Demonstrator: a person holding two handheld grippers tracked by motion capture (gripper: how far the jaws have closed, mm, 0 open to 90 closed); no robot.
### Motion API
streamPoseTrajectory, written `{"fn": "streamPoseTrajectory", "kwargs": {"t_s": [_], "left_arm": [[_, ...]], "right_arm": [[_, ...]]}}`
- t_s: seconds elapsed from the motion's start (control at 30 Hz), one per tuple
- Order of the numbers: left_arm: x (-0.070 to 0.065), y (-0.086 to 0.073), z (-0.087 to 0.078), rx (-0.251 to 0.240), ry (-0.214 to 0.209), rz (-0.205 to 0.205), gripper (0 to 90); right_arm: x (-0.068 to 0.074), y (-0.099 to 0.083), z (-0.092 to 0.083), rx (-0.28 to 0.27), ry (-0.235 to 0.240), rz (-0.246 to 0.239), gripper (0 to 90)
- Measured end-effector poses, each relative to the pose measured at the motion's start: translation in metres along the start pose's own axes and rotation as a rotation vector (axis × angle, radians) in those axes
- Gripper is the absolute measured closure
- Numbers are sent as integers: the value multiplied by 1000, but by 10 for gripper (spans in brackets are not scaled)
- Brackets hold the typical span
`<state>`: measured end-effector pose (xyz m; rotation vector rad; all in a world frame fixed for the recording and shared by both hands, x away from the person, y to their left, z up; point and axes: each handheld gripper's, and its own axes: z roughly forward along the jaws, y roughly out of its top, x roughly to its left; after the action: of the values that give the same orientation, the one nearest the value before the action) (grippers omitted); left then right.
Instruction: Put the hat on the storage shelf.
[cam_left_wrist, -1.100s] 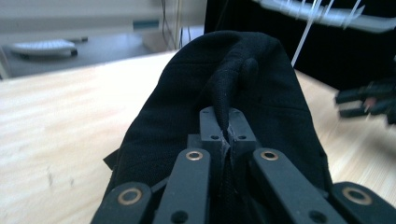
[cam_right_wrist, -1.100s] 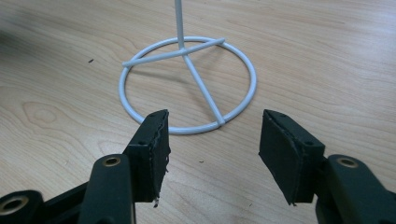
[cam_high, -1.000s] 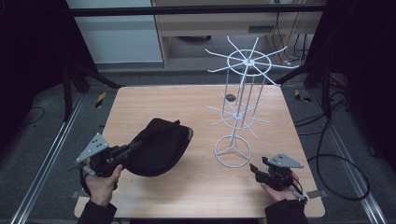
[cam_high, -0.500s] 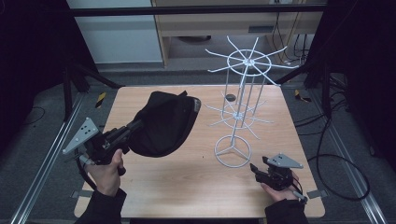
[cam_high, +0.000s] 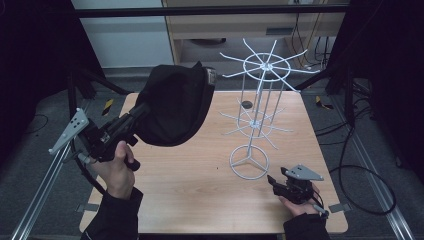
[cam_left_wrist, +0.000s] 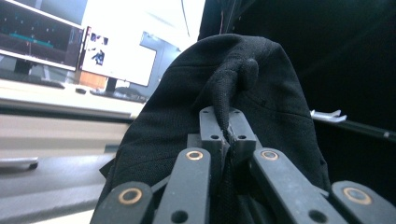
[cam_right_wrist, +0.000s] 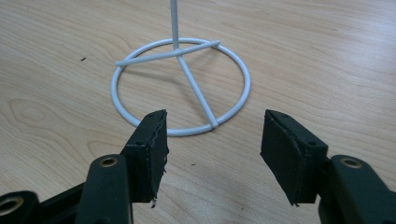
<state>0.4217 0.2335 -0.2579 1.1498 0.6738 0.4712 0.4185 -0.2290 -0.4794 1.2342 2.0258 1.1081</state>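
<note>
Pale wooden table (cam_high: 200, 185) carries a white wire display stand (cam_high: 260, 95) – probably the hanging place. Left gripper (cam_left_wrist: 223, 135) is clamped on a fold of the black fabric cap (cam_high: 175, 105), holding it above the table; right gripper (cam_right_wrist: 212, 149) rests wide apart, empty, near the stand's ring base.

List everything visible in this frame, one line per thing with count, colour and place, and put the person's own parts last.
cap: 1, black fabric, lifted clear above the table's left half, a fold of it pinched in the left gripper.
wire rack: 1, white, two tiers of spokes on a ring base, upright on the table's right half.
small dark disc: 1, dark, on the table behind the rack.
table: 1, light wood, centre of the high view.
monitors: at least 2, lit, in the background of the left gripper view.
left gripper: 1, black, shut on the cap's cloth, raised at left.
right gripper: 1, black, jaws open with nothing between them, low at the table's near right, facing the rack's base ring.
</note>
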Motion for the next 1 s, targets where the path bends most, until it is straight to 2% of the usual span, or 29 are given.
{"fn": "streamPoseTrajectory", "kwargs": {"t_s": [0.13, 0.27, 0.67, 0.87, 1.0], "left_arm": [[-6, 4, 7, -16, -17, 2, 873], [-12, 2, 17, -11, -38, -3, 873], [-21, -16, 44, 48, -55, -15, 870], [-21, -25, 49, 77, -59, -14, 864], [-21, -31, 50, 115, -55, -4, 837]], "right_arm": [[0, 0, 0, 1, 4, 2, 413], [1, 0, 0, 2, 4, -1, 413], [1, 0, 2, 7, 11, -4, 412], [1, 0, 2, 10, 12, -6, 412], [1, -1, 2, 12, 10, -9, 410]]}}
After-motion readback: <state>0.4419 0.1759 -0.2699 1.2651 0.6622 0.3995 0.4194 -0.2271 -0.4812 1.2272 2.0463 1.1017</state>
